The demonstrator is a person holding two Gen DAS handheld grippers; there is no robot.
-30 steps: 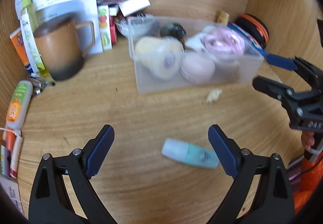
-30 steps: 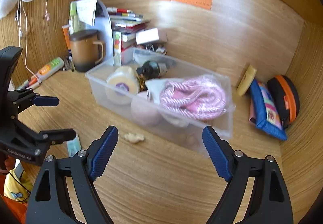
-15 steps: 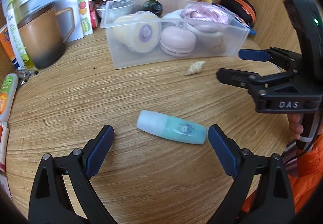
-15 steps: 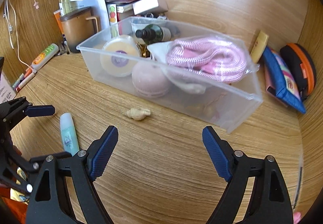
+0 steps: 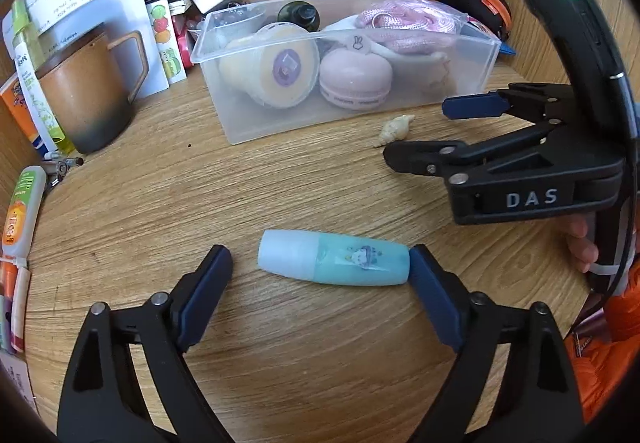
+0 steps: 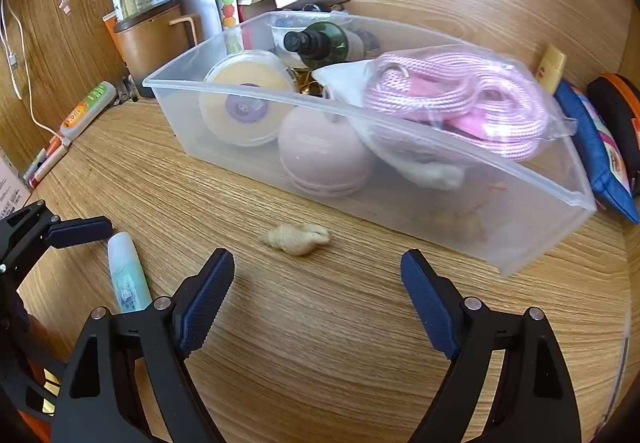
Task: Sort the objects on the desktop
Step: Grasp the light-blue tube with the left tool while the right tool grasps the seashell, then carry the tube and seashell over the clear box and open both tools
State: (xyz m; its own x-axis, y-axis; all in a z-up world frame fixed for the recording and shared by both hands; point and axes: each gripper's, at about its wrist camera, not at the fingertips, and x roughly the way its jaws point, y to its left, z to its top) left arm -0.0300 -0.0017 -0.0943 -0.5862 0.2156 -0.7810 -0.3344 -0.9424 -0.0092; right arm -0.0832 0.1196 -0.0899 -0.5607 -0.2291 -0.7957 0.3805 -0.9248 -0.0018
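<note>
A pale teal bottle [image 5: 334, 263] with a white cap lies on its side on the wooden desk. My left gripper [image 5: 318, 259] straddles it lengthwise and its jaws are closing. The right pad is at the bottle's base; the left pad stands clear of the cap. A small beige seashell [image 6: 298, 239] lies in front of the clear plastic bin [image 6: 400, 131]. My right gripper [image 6: 316, 263] hangs open just short of the shell, nothing between its fingers. In the left wrist view the right gripper [image 5: 420, 131] is beside the shell [image 5: 394, 127]. The right wrist view shows the bottle [image 6: 126, 275] at lower left.
The bin holds a yellow tub, a pink round case, a dark bottle and a bagged pink rope. A brown mug [image 5: 84, 99], papers and tubes [image 5: 20, 211] crowd the left side. A blue pouch [image 6: 600, 147] and an orange case [image 5: 480, 1] sit right, by the wooden walls.
Both grippers have come down toward the desk. The left fingers have narrowed around the teal bottle. The right gripper has drawn closer to the shell and the bin.
</note>
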